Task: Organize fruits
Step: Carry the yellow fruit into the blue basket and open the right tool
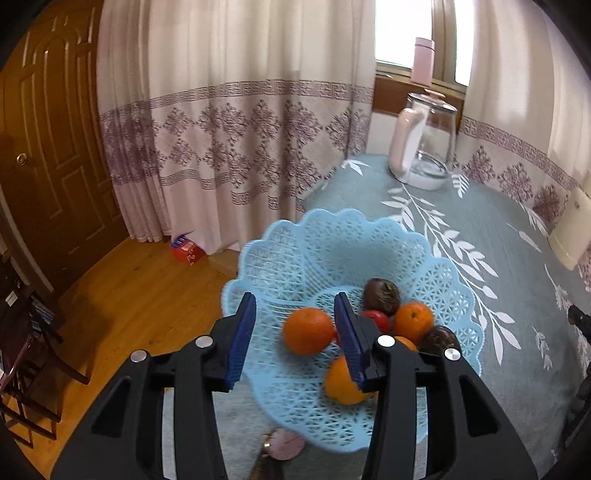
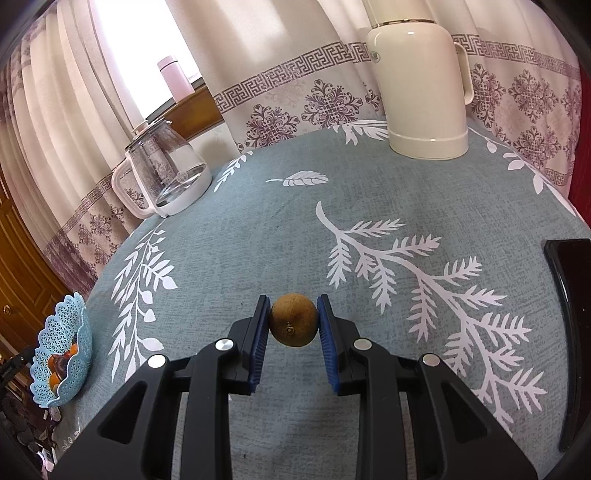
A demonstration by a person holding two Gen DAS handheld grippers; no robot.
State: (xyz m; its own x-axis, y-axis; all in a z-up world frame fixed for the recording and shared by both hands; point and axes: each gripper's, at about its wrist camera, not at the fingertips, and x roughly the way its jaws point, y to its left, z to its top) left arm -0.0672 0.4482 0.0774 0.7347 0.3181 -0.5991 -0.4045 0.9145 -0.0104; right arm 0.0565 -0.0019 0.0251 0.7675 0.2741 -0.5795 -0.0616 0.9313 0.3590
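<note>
While the grey-blue leaf-printed tablecloth (image 2: pixel 258 221) is otherwise bare of fruit and the pale blue lattice plastic basket (image 1: pixel 295 251) already holds oranges and dark fruits under the spread, empty left gripper (image 1: pixel 295 332), the right gripper (image 2: pixel 292 321) pinches the last brown fuzzy kiwi (image 2: pixel 293 319), well apart from that basket.

Both views are lit by soft daylight from a window (image 1: pixel 402 33) at the far side, which is blown out to white. The curtain (image 2: pixel 122 70) is made to glow in the right wrist view. Only faint shadows are cast on the tablecloth (image 2: pixel 280 229). The door (image 1: pixel 48 147) at the left is left dim. The basket (image 1: pixel 332 258) is smeared by motion blur. Straight lines are bent by fisheye distortion, and the corners are vignetted black.
</note>
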